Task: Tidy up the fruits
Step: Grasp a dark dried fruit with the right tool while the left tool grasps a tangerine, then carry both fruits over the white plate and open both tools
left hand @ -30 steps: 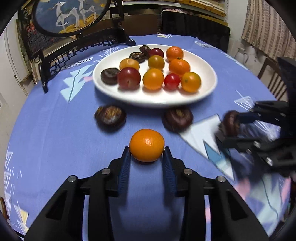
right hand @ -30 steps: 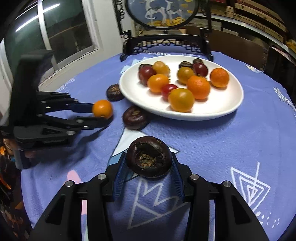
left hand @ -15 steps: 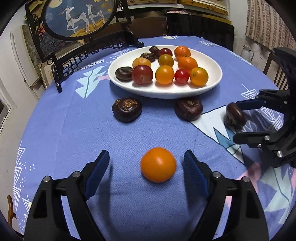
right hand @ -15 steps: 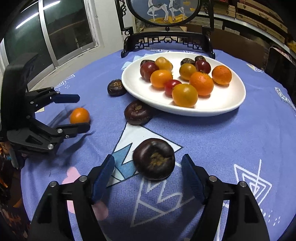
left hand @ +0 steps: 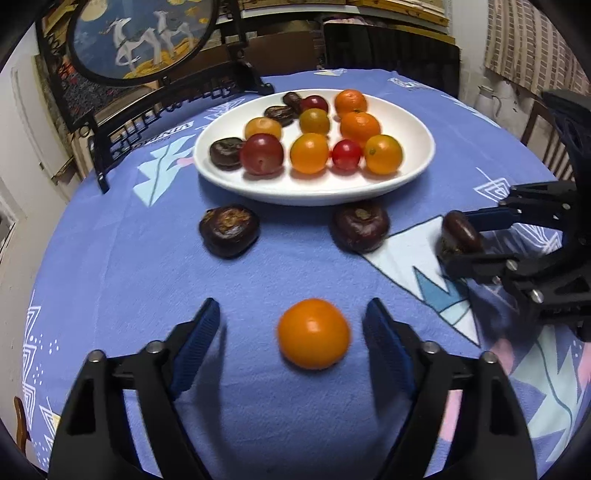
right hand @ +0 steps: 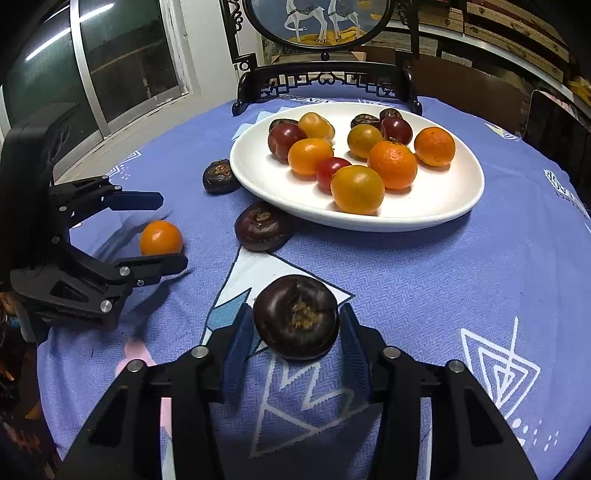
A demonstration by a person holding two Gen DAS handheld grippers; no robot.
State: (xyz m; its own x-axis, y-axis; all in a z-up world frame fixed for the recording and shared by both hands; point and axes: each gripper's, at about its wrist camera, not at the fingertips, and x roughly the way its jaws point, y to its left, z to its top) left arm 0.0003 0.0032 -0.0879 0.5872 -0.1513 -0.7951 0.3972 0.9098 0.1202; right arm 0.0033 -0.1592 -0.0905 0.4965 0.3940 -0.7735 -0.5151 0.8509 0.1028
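A white plate (left hand: 413,173) (right hand: 443,206) holds several orange, red and dark fruits. An orange fruit (left hand: 313,333) (right hand: 161,238) lies on the blue tablecloth between the wide-open jaws of my left gripper (left hand: 291,328) (right hand: 159,232), touching neither pad. My right gripper (right hand: 295,332) (left hand: 465,236) has its jaws close on both sides of a dark brown fruit (right hand: 296,316) (left hand: 460,234) that rests on the cloth. Two more dark fruits (left hand: 228,230) (left hand: 360,226) lie in front of the plate.
A black carved stand with a round painted screen (left hand: 140,40) (right hand: 321,22) stands behind the plate. A window (right hand: 122,62) is at the left. A chair (left hand: 546,144) stands beyond the table's right edge.
Both grippers let go of their fruits and opened. The left stays wide open behind the orange fruit. The right has now narrowed again around the dark fruit.
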